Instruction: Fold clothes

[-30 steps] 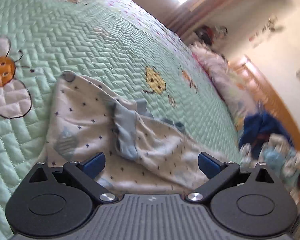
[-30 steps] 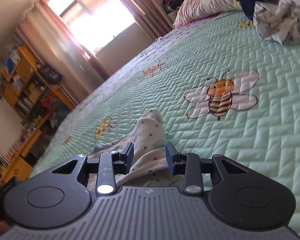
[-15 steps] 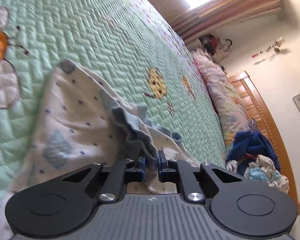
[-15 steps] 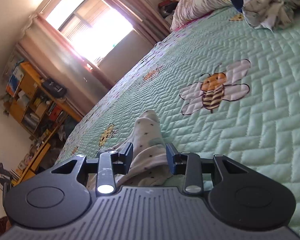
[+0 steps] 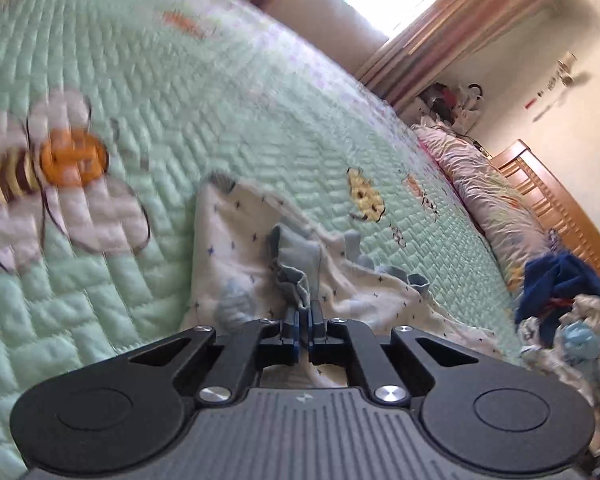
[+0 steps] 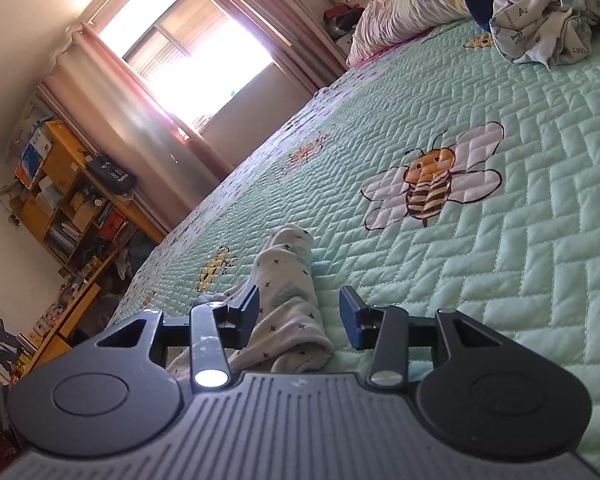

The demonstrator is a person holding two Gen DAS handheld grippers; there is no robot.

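Two grippers work the star-print garment (image 5: 240,248) near us on the bed (image 5: 180,80): left gripper (image 5: 305,312) clamped on its blue trim, right gripper (image 6: 300,312) just widening, untouching, so we should lift evenly.

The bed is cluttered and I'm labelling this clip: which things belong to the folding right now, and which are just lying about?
In the job:
- star-print garment
- its grey-blue trim, pinched by the left gripper
- right gripper, jaws apart either side of a garment end

Lying about:
- clothes pile
- blue garment
- pillow
- bee quilt
- bookshelf
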